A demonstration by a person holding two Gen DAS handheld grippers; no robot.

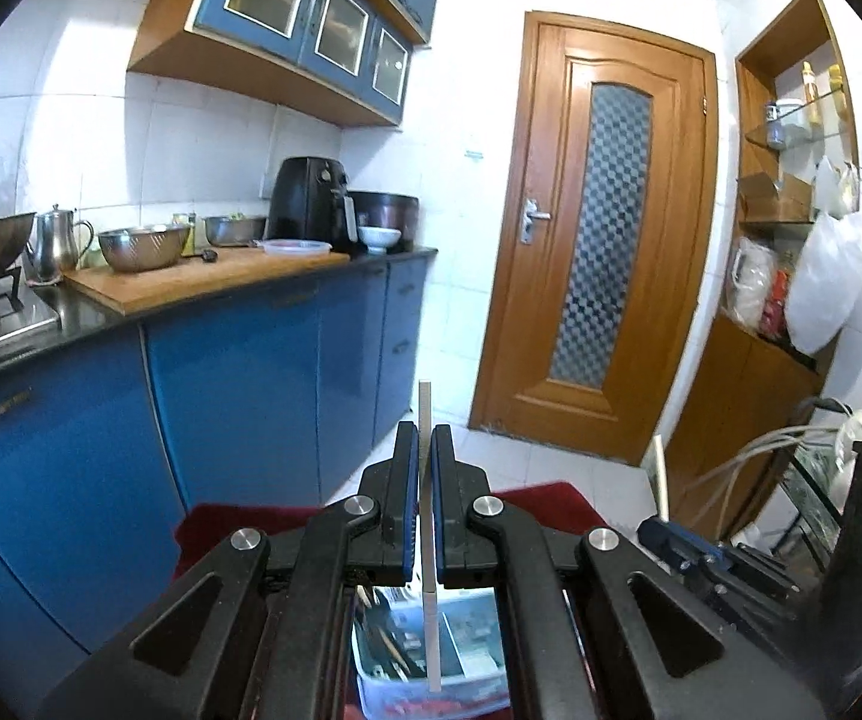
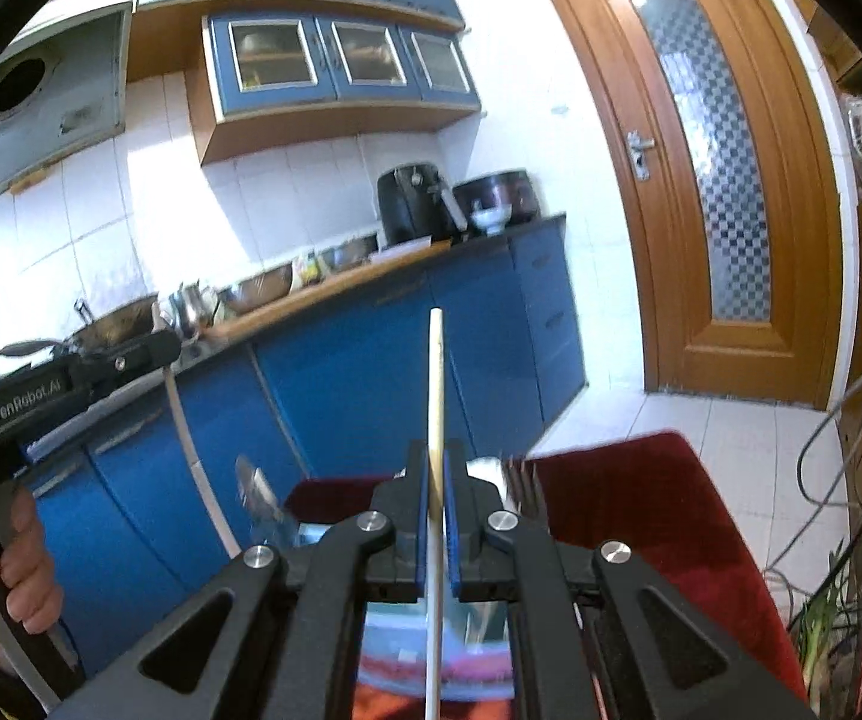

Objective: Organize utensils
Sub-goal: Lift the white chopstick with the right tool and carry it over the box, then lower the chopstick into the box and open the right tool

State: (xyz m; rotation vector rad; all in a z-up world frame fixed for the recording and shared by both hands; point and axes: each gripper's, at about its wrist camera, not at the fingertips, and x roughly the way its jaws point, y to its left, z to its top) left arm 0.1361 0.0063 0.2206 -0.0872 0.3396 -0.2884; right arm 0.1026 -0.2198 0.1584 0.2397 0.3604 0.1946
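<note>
My left gripper (image 1: pixel 426 438) is shut on a thin white stick (image 1: pixel 425 408) that stands upright and runs down past the jaws. Under it sits a clear plastic container (image 1: pixel 484 696) with several utensils. My right gripper (image 2: pixel 438 456) is shut on a pale cream stick (image 2: pixel 438 372), also upright. A spoon (image 2: pixel 257 492) and fork tines (image 2: pixel 523 480) poke up from the container (image 2: pixel 383 648) below. In the right wrist view a hand (image 2: pixel 5 564) holds the left gripper (image 2: pixel 158 351) at the left, the white stick (image 2: pixel 191 438) hanging from it. In the left wrist view the right gripper (image 1: pixel 664 537) shows at the right.
Blue base cabinets (image 1: pixel 239 396) under a dark counter (image 1: pixel 89 315) hold a wooden board (image 1: pixel 203 276), steel bowls (image 1: pixel 143 246), a kettle and a black air fryer (image 1: pixel 311 204). A wooden door (image 1: pixel 598 228) stands ahead. A red mat (image 2: pixel 640 516) lies below, cables (image 2: pixel 838 420) to the right.
</note>
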